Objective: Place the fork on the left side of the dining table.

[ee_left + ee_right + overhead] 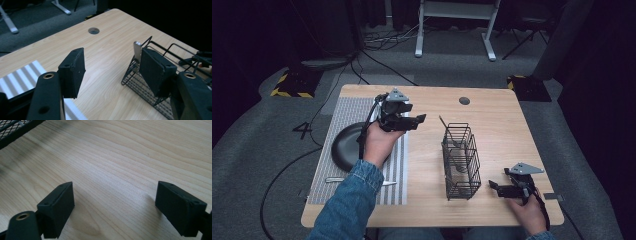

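**Left gripper** [414, 113]: left of centre in the high view, held in the air above the striped mat [343, 120]. Jaws wide apart, nothing between them; aimed toward the wire basket [460, 160].

**Right gripper** [498, 179]: lower right of the high view, low over the bare table [502, 120], just beside the basket. Jaws spread, empty.

**Wire basket**: right of centre, upright. One utensil handle [137, 50] standing in its far end, seen past the right-hand jaw in the left gripper view.

**Loose cutlery piece** [334, 179]: lower left of the high view, flat on the mat's near edge, just below the black plate [344, 147].

**Step, as judged**: loading cutlery into the basket; probably one piece left.

**Handling notes**:
- Bring down over the middle of the flat piece, jaws across its narrow width.
- Press close to the mat before closing; thin metal likely to slip.
- Lift clear of the plate rim.
- Tip handle upright, lower inside the wires, release only once seated.
- Steady the basket with the right gripper if it rocks.
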### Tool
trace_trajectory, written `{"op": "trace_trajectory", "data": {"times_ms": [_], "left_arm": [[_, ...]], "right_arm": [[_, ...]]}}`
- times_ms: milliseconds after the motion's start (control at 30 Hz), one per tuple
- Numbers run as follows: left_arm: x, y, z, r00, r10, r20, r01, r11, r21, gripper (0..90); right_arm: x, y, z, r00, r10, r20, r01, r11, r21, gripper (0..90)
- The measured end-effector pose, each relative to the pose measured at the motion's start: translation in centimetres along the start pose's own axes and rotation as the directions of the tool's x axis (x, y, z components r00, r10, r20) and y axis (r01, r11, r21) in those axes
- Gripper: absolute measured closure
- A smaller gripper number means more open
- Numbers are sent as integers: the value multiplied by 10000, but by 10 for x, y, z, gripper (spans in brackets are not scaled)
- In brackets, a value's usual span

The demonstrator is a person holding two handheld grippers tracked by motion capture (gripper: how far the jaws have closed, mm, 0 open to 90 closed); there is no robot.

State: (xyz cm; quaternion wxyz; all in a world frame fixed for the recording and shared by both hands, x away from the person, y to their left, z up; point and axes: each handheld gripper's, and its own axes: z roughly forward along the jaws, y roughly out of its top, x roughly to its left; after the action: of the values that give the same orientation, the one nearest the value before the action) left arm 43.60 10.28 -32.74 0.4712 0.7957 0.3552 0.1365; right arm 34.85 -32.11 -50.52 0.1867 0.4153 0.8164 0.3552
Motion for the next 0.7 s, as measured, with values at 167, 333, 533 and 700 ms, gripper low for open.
{"op": "trace_trajectory", "data": {"times_ms": [167,333,533,700], "left_arm": [[-12,6,16,9989,-124,449,130,9998,-115,338],[-19,10,26,9982,-137,578,138,9999,-25,345],[-20,12,38,9949,-538,851,549,9984,-100,388],[-17,9,49,9952,-627,749,630,9980,-23,409]], "right_arm": [[0,0,0,10000,-4,-15,4,10000,-13,163],[0,0,0,10000,-8,-34,8,10000,-18,164],[0,0,0,10000,-3,-43,3,10000,-20,165],[0,0,0,10000,-1,-54,1,10000,-23,166]]}}
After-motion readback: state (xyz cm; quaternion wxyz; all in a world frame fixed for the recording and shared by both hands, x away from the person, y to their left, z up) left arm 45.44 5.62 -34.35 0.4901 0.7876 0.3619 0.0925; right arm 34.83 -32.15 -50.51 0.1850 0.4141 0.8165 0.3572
